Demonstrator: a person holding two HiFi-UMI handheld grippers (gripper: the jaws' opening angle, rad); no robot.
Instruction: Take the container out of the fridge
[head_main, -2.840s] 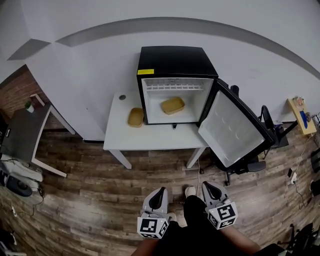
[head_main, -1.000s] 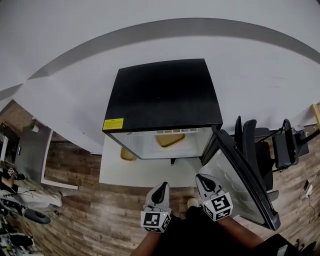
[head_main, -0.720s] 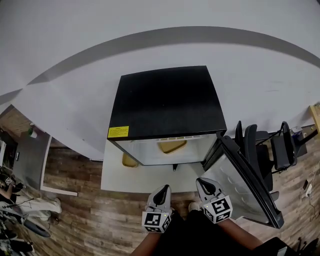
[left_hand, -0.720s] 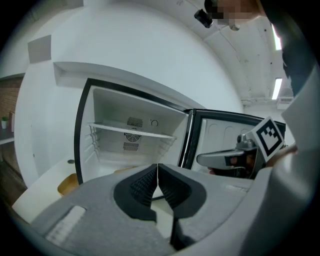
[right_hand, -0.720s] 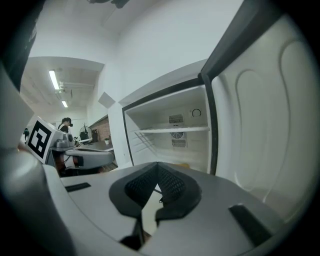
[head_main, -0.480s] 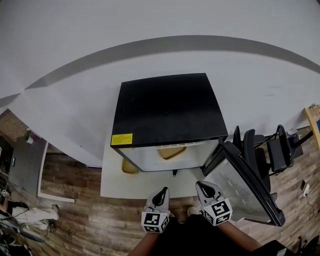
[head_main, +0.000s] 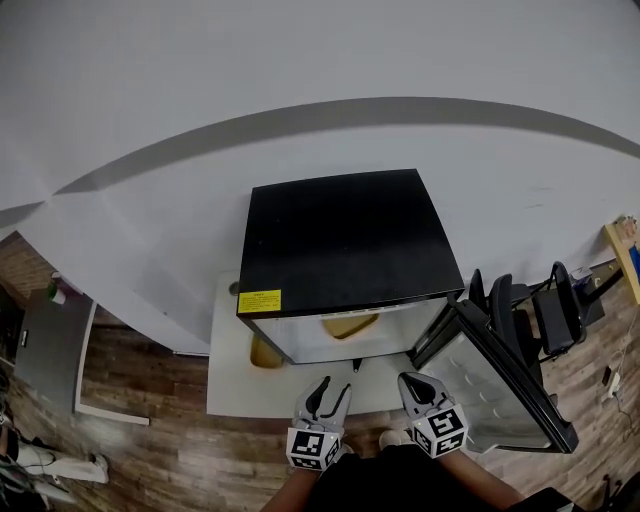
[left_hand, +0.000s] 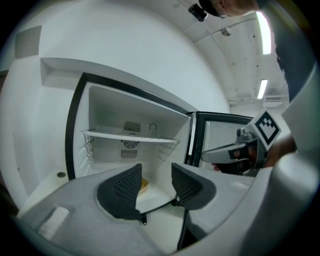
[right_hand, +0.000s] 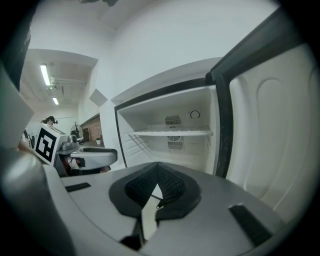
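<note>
Inside the one open fridge (head_main: 340, 240), on its floor, lies one tan container (head_main: 349, 325); a second container (head_main: 264, 352) sits on the white table (head_main: 230, 385) just beside it. Two grippers hover in front. The left gripper (head_main: 331, 392) has jaws that have just been opening, nothing between them, while the right gripper (head_main: 415, 385) has its jaws together, empty.

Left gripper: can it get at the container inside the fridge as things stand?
Probably yes. The door stands wide open, and the container lies on the fridge floor with nothing before it. The left gripper faces the opening; its jaws have just been opening, with nothing between them.
</note>
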